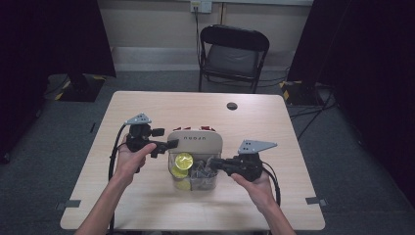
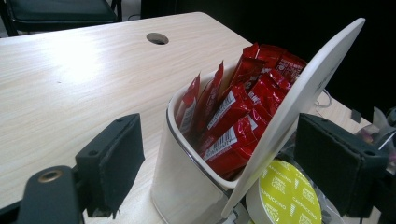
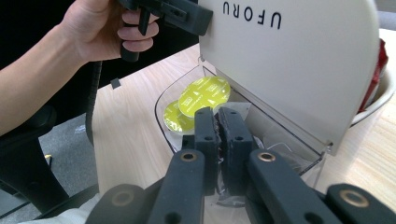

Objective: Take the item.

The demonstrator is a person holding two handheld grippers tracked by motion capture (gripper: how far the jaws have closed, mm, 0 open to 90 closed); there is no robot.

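On the surface (image 1: 147, 107), mid-front, high view: storage box, two compartments.
- Lid (image 1: 195, 139), white, tipped up and back. Its open side faces the person.
- Left tool (image 1: 166, 145) at the lid's left edge, propping it.
- Right tool (image 1: 215, 164) comes in from the right, its tip inside the clear compartment (image 1: 215, 185).
- Yellow capsules (image 1: 183, 159) in the left part of that compartment, clear packets (image 1: 201, 171) beside them.
- The right hand is the nearer one to the contents.

Left gripper view:
- Left tool (image 2: 224, 163), jaws wide apart and gripping nothing.
- The lid (image 2: 303, 88) slants between the jaws, close against the right-hand pad. Whether it presses there cannot be told.
- White compartment (image 2: 173, 182) behind the lid, packed with red sachets (image 2: 238, 121) standing on end.
- One yellow capsule (image 2: 285, 191) below the lid's lower edge.

Right gripper view:
- Right tool (image 3: 218, 135), jaws drawn together, pointing down into the clear compartment (image 3: 161, 107).
- Crinkled clear film (image 3: 224, 198) lies under and around the tips. Whether a fold of it is pinched cannot be told.
- Yellow capsules (image 3: 203, 95), two stacked on a slant, just beyond the tips and slightly left.
- Lid (image 3: 289, 60) overhangs above and to the right, with the left tool (image 3: 182, 14) at its upper corner.

Governing relation, as a judgement:
- The contents sit directly ahead of and below the right tool.
- The lid roofs the far side.
- The free way out is therefore up and back toward the person, under the lid's lower edge.
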